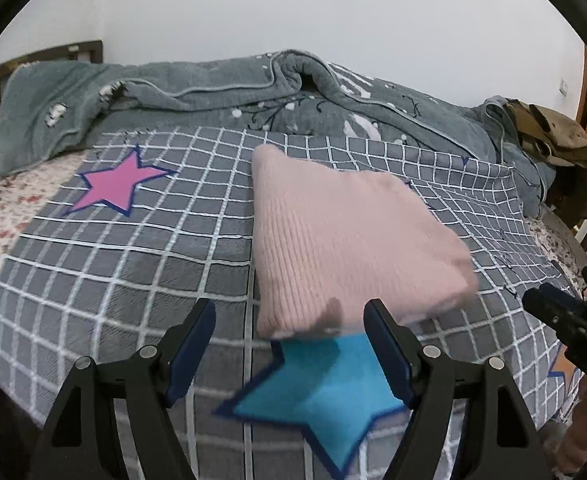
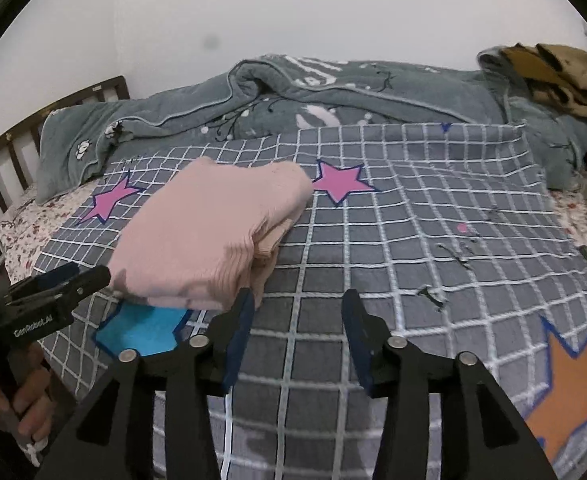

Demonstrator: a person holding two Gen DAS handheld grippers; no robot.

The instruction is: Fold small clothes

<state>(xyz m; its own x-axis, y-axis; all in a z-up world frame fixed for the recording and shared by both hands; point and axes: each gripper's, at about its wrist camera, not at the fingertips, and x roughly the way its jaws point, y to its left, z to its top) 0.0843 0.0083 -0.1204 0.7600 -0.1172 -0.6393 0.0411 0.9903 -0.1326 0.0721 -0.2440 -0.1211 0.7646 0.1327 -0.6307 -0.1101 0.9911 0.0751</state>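
Pale pink ribbed garment (image 1: pixel 345 240) on grey white-checked cover (image 1: pixel 133 264) with coloured stars.

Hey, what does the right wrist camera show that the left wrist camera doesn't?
Only the right wrist view shows a second pink star beside the folded pink sweater, the layered fold edges of that sweater, a whole orange star, and the person's hand holding the left gripper.

Only the left wrist view shows the whole blue star.

Both show the sweater on the grey checked blanket, the rumpled grey-green quilt, brown clothing, and both grippers off the sweater.
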